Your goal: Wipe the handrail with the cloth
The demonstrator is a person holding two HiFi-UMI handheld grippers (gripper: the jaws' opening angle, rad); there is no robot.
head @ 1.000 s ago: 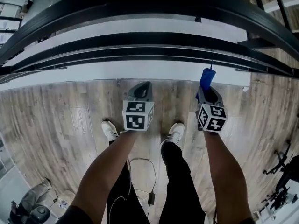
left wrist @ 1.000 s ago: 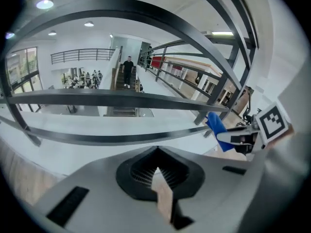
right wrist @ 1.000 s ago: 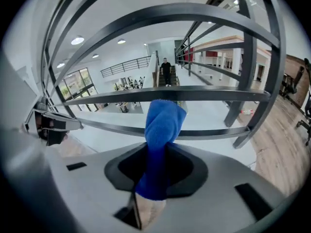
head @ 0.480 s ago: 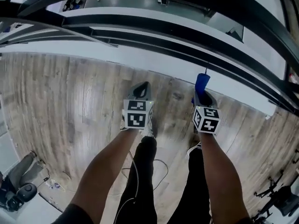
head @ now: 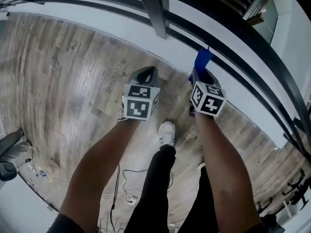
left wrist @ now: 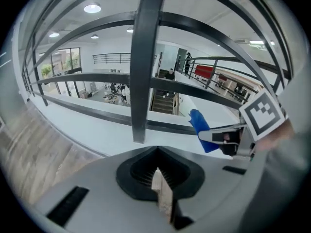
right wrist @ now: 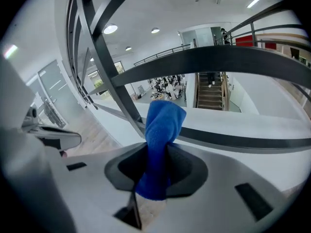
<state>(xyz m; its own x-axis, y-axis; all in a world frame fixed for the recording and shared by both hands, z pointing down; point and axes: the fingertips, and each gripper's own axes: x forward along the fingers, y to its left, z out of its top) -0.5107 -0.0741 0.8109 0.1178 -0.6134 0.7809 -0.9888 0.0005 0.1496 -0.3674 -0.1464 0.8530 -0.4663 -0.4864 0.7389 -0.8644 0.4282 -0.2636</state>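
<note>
A blue cloth [head: 201, 60] [right wrist: 160, 144] sticks up out of my right gripper [head: 199, 74] [right wrist: 156, 169], which is shut on it. The cloth's top end points at the dark metal handrail [head: 228, 47] [right wrist: 214, 62] and stays a little short of it. My left gripper [head: 147, 74] [left wrist: 160, 178] is shut with nothing in it, just left of the right one and below a dark upright post [head: 154, 8] [left wrist: 146, 57]. From the left gripper view the cloth [left wrist: 203, 132] shows at the right, beside the right gripper's marker cube [left wrist: 262, 113].
Lower rails [head: 97, 1] curve along a white ledge [head: 121, 30] above a wood floor [head: 63, 81]. The person's legs and a white shoe [head: 166, 132] stand below the grippers. Cables [head: 121, 178] lie on the floor, and a grey device [head: 7, 159] sits at the far left.
The view has swung right along the railing, and the post now stands above the left gripper. Both grippers have risen in the picture, closer to the rails; the person has stepped.
</note>
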